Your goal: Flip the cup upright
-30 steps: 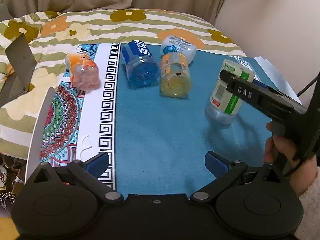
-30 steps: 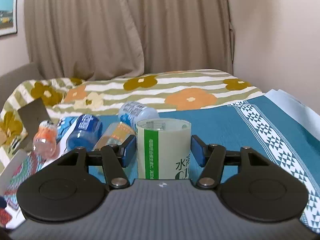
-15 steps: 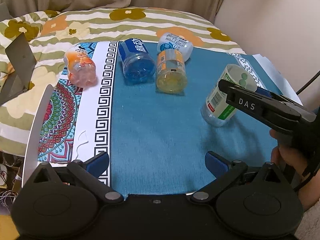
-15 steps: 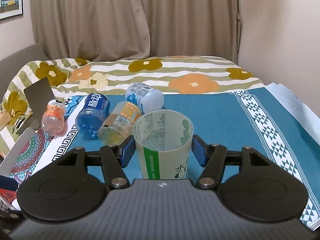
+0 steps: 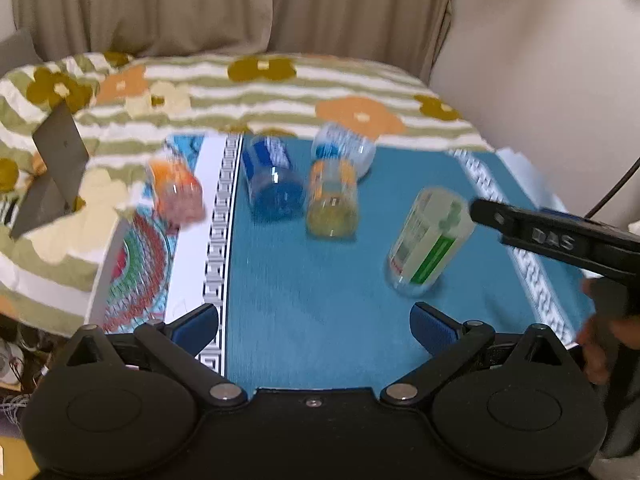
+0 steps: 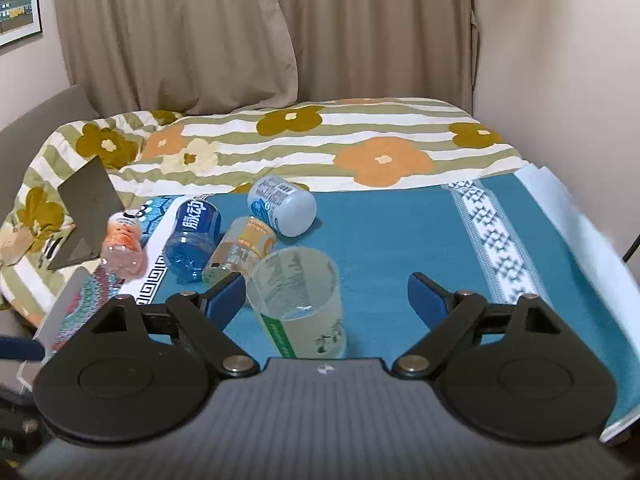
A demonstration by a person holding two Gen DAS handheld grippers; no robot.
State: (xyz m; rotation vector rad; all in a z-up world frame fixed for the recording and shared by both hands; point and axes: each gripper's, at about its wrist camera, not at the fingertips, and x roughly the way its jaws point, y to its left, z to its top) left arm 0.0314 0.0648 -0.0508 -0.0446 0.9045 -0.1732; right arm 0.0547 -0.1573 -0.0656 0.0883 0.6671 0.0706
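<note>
Right gripper spread wide, gripping nothing. Tilted cup just beside its left finger; contact unclear. Left gripper likewise wide apart, empty.

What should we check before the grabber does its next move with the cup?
1. Right gripper open: ok, jaws wide.
2. Cup mouth facing up: ok.
3. Cup standing straight: not ok, it leans.
4. Cup free of the right gripper's fingers: cannot tell, one finger sits very close.
5. Yellow bottle apart from the cup: ok, the left wrist view shows a gap.
6. Left gripper open and holding nothing: ok.
</note>
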